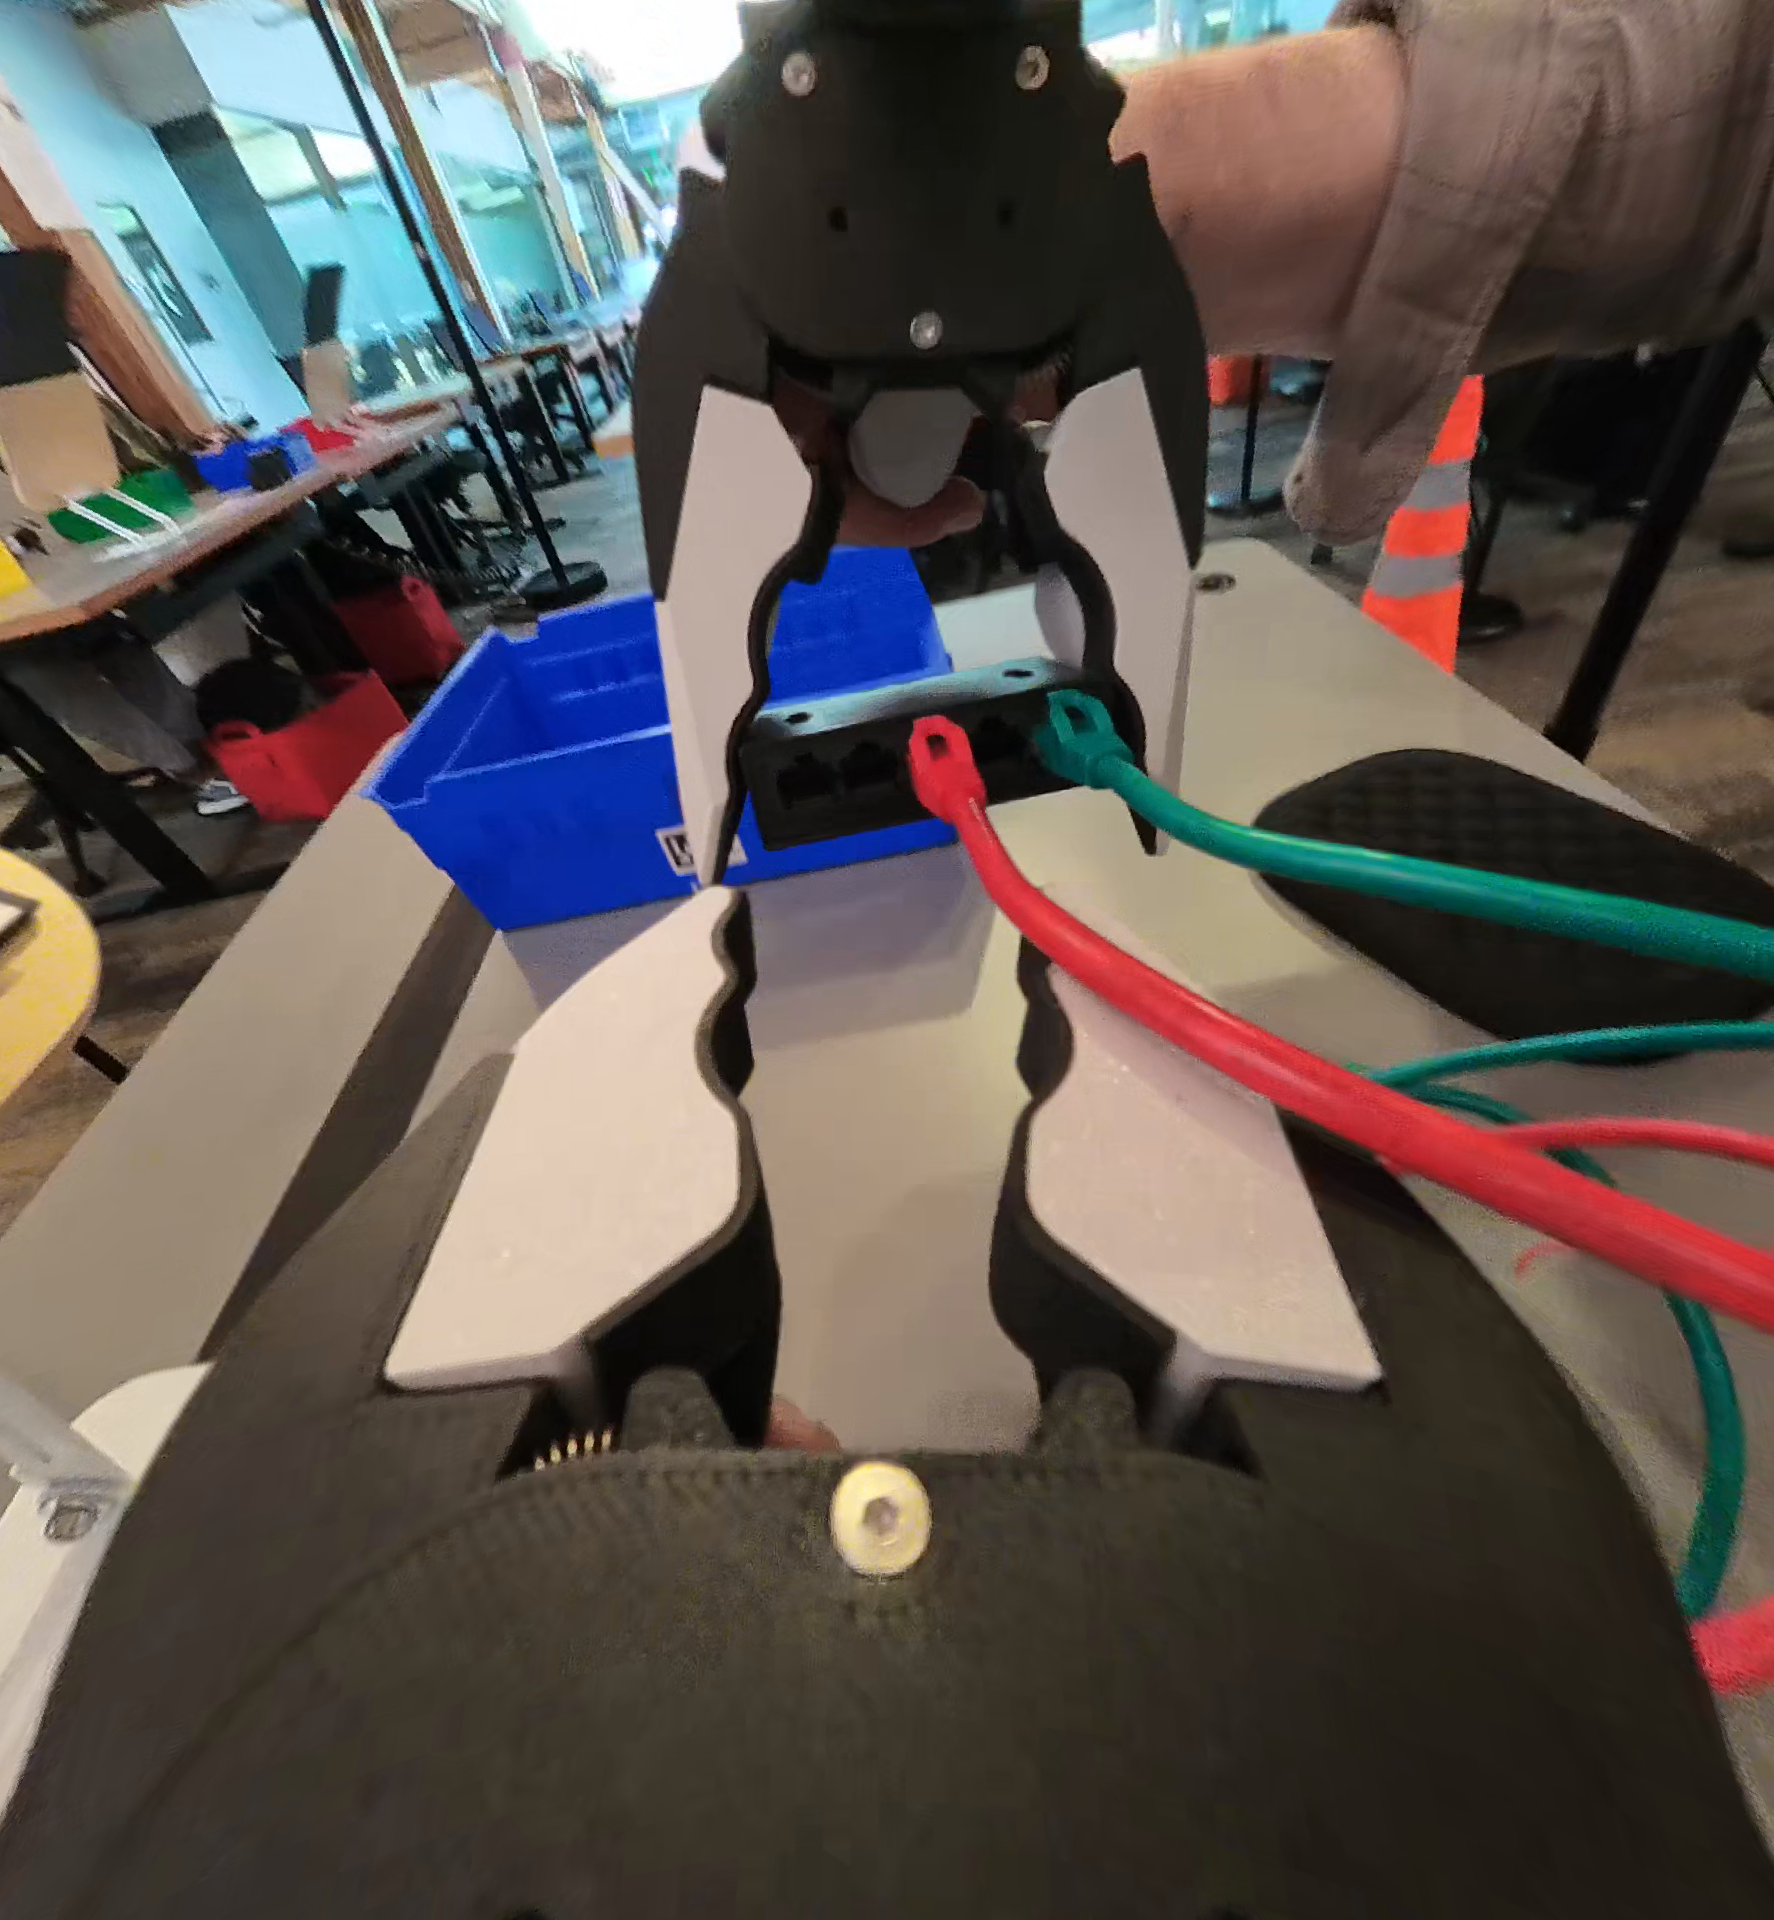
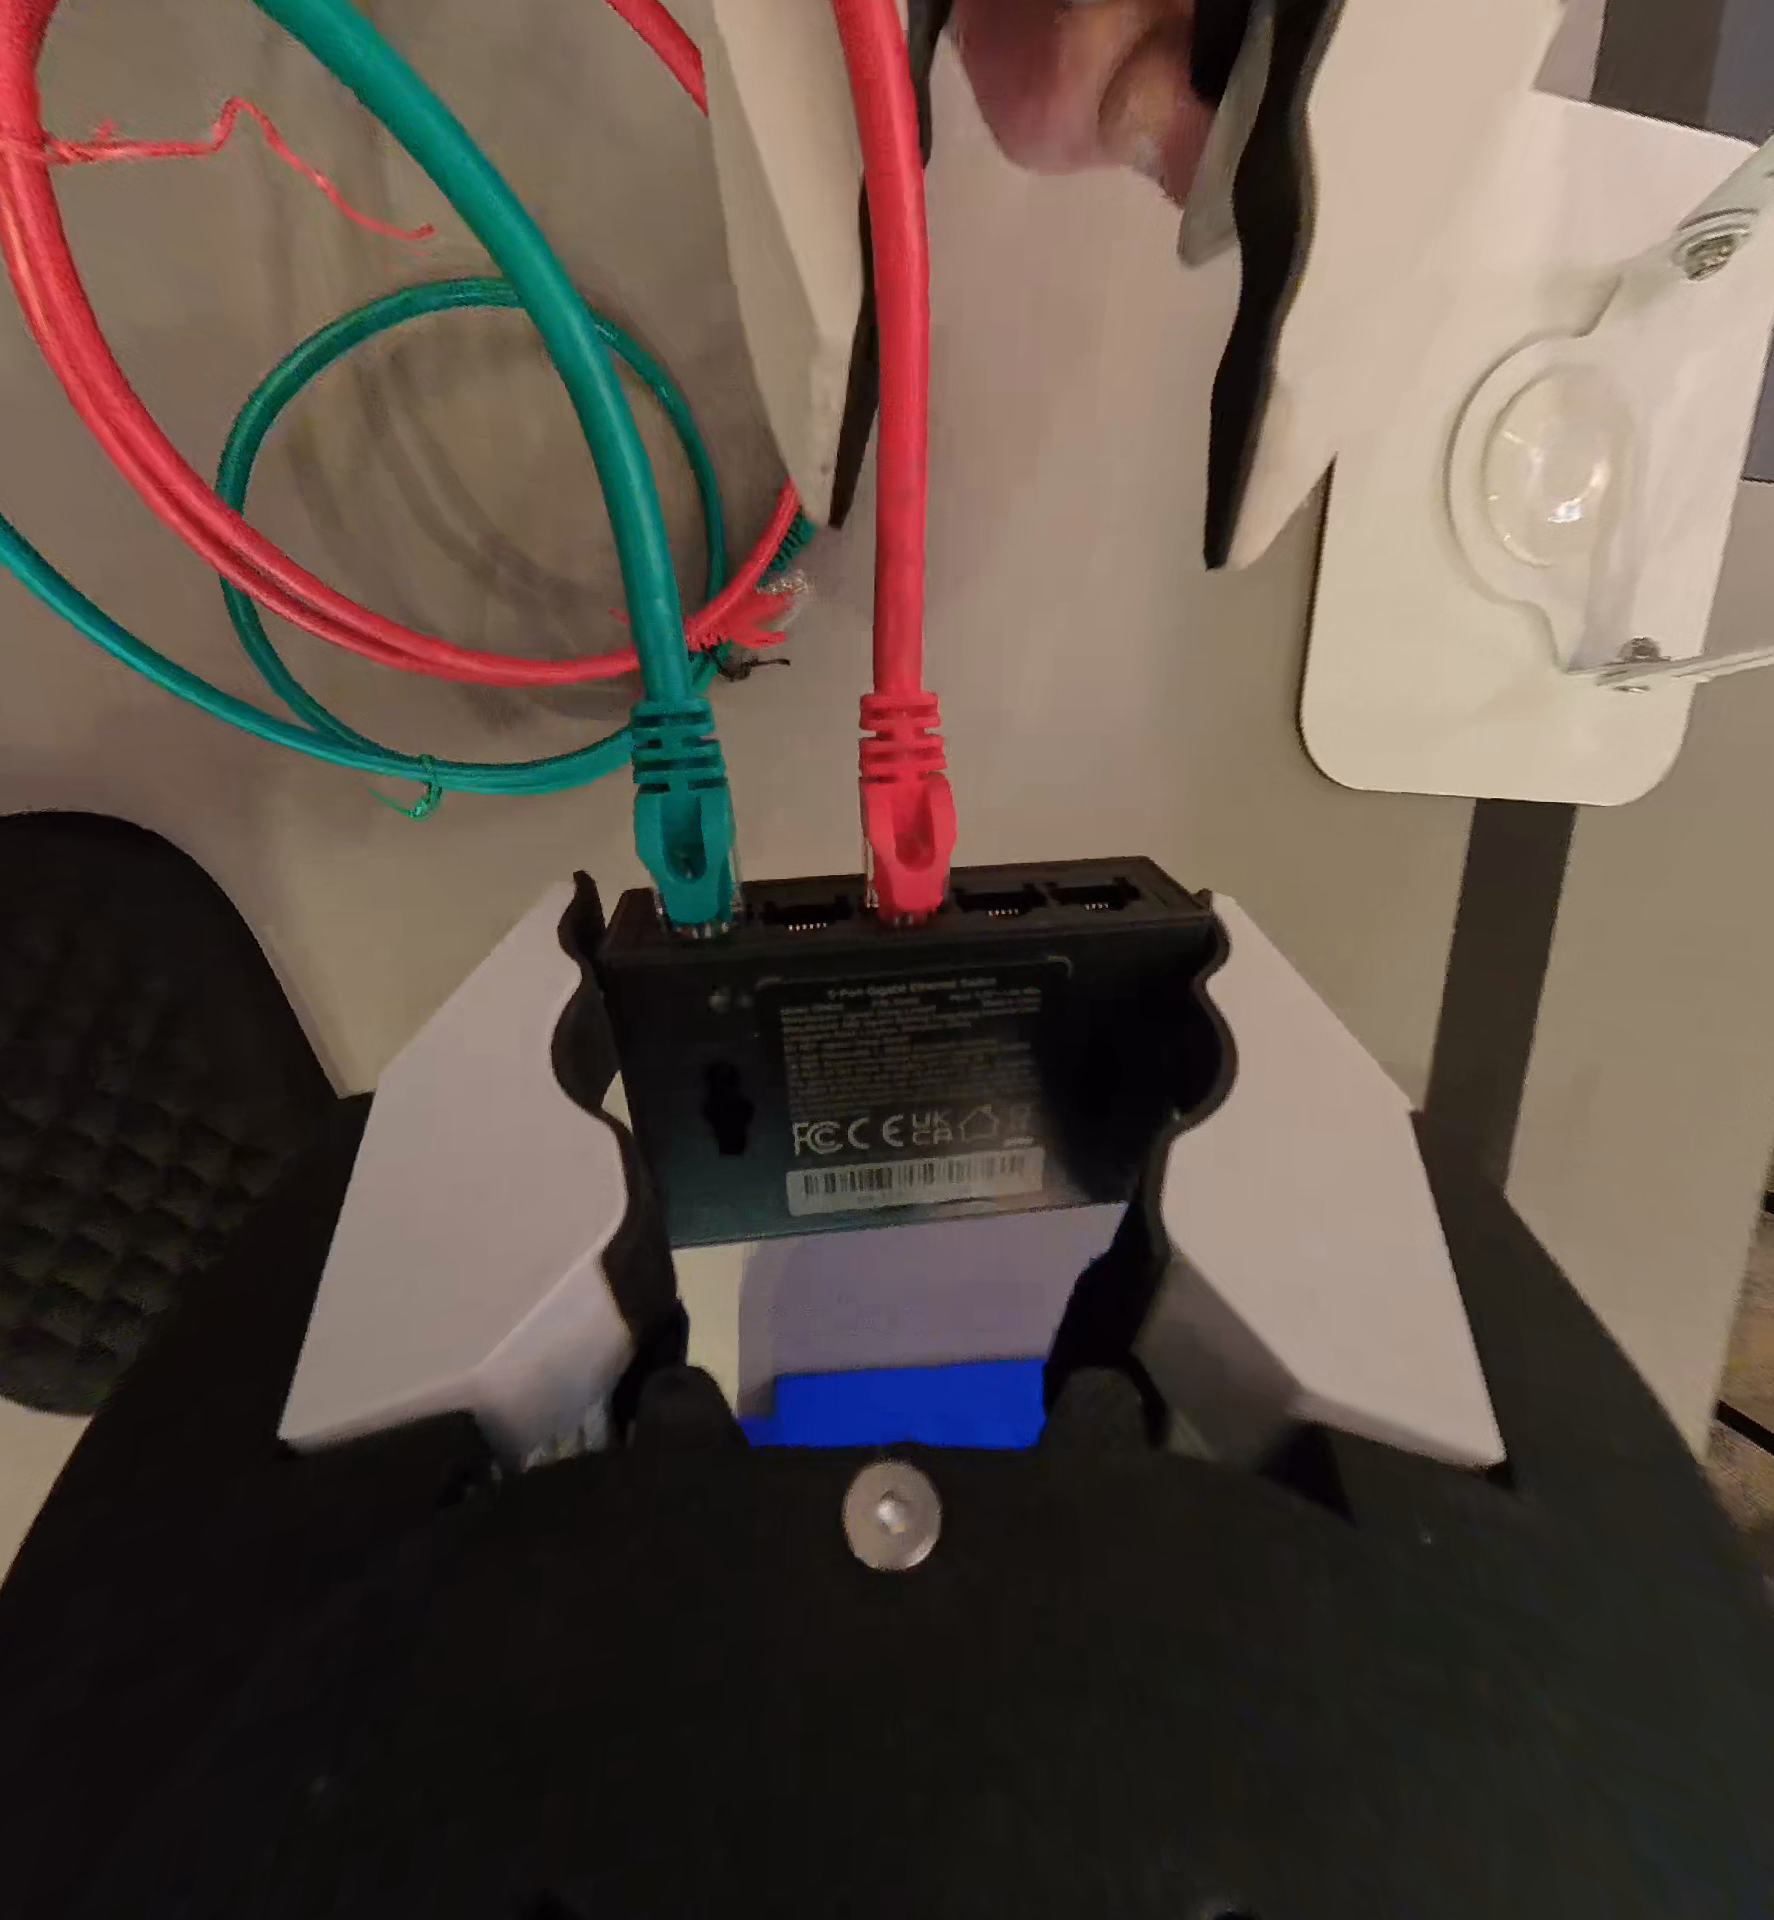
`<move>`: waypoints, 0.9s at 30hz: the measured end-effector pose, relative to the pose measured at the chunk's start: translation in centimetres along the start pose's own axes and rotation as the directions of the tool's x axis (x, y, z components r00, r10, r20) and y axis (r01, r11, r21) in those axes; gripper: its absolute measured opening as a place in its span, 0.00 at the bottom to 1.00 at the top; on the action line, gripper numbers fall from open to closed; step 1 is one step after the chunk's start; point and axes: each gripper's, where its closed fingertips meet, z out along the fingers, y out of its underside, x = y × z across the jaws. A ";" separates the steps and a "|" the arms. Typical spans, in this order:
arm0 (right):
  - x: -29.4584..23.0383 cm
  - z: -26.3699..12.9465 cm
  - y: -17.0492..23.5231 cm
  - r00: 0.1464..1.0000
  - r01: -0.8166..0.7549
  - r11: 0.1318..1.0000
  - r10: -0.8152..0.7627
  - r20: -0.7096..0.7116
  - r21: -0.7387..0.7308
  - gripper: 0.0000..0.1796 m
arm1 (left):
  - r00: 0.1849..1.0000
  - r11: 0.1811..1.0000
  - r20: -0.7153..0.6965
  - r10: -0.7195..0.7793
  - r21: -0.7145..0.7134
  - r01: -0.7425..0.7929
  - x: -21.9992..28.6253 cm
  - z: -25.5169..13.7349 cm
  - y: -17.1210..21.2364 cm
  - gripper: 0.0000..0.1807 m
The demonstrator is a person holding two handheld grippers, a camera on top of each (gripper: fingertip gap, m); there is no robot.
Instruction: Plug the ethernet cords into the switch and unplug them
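The black switch (image 1: 841, 774) is held above the grey table (image 1: 1319, 665) between the fingers of my right gripper (image 1: 930, 842), ports facing my left gripper. In the right wrist view my right gripper (image 2: 898, 935) is shut on the switch (image 2: 904, 1081), its labelled face up. A red cord (image 2: 898, 790) and a green cord (image 2: 680, 800) are plugged into two ports, with one empty port between them; both show in the left wrist view as the red cord (image 1: 950, 774) and the green cord (image 1: 1075, 732). My left gripper (image 1: 883, 940) is open and empty, short of the switch; it also shows in the right wrist view (image 2: 1044, 520).
A blue bin (image 1: 550, 769) stands just behind the switch. A black mesh pad (image 1: 1527, 883) lies on the right of the table. Loose cord loops (image 2: 374, 520) lie beside it. A white plate with a clear dome (image 2: 1548, 488) sits by the table edge. An orange cone (image 1: 1434, 499) stands beyond. There is about 6 cm between the tips of the two grippers.
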 end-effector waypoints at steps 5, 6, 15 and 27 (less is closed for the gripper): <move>-0.6 3.3 0.5 0.998 -0.033 0.999 0.031 0.053 0.028 0.60 | 0.999 0.981 -0.046 0.013 -0.193 -0.022 0.3 -0.5 3.8 0.24; -0.7 3.9 0.6 0.997 -0.041 0.998 0.039 0.063 0.037 0.60 | 0.999 0.978 -0.052 0.002 -0.207 -0.013 0.3 -0.5 4.4 0.25; -2.2 8.1 2.2 0.987 -0.096 0.995 0.091 0.129 0.033 0.60 | 0.996 0.925 -0.059 -0.061 -0.378 0.034 -0.2 -1.4 9.5 0.21; -3.7 12.4 4.2 0.987 -0.031 0.993 0.048 0.152 -0.112 0.60 | 0.999 0.912 -0.017 -0.038 -0.410 0.027 -1.0 -1.0 10.4 0.20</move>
